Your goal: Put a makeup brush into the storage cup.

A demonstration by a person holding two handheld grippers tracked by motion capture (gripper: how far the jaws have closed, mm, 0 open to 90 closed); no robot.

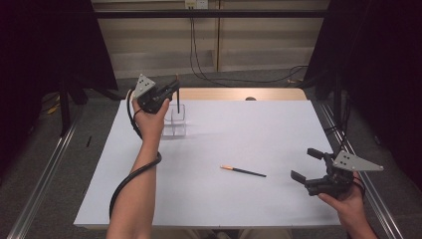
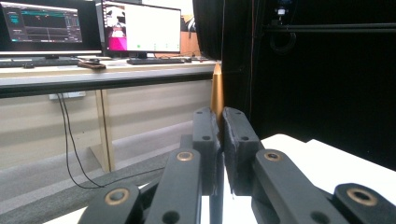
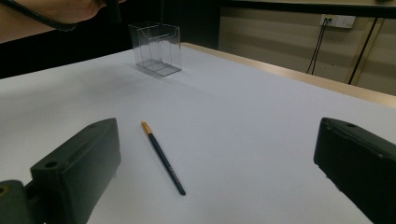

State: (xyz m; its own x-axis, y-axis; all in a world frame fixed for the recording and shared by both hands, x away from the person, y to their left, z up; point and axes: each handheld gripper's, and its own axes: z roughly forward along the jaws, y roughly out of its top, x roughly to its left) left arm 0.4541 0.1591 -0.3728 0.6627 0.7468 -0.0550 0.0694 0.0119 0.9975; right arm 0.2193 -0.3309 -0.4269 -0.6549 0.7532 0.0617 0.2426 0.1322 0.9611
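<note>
Above the clear holder (image 1: 175,121) near the table's (image 1: 278,199) far left corner, the left gripper (image 1: 175,88) hangs with its jaws pressed together on a pencil (image 1: 177,101). That pencil stands close to upright, its long axis running down from the jaws toward the holder's open top, the lower end at or just inside the rim; I cannot tell whether it touches the plastic. In the left gripper view its tan end (image 2: 217,91) rises just past the pads.

A second pencil (image 1: 244,171) lies flat on the table, right of the middle and toward the near edge. Its long axis runs roughly along that near edge, slightly skewed, with the orange-tipped end pointing toward the left edge and the dark end toward the right gripper (image 1: 303,165). That gripper rests just off the dark end, jaws wide apart and holding nothing.

Both pencils should handle as light, stiff and thin, smooth enough to roll on the flat top or to swivel between the pads if pinched off-centre. A hold near the middle of the lying one, jaws across its axis, looks safest. The holder seems light and hard, likely to slide or tip if knocked sideways, so the held pencil wants a straight drop.
</note>
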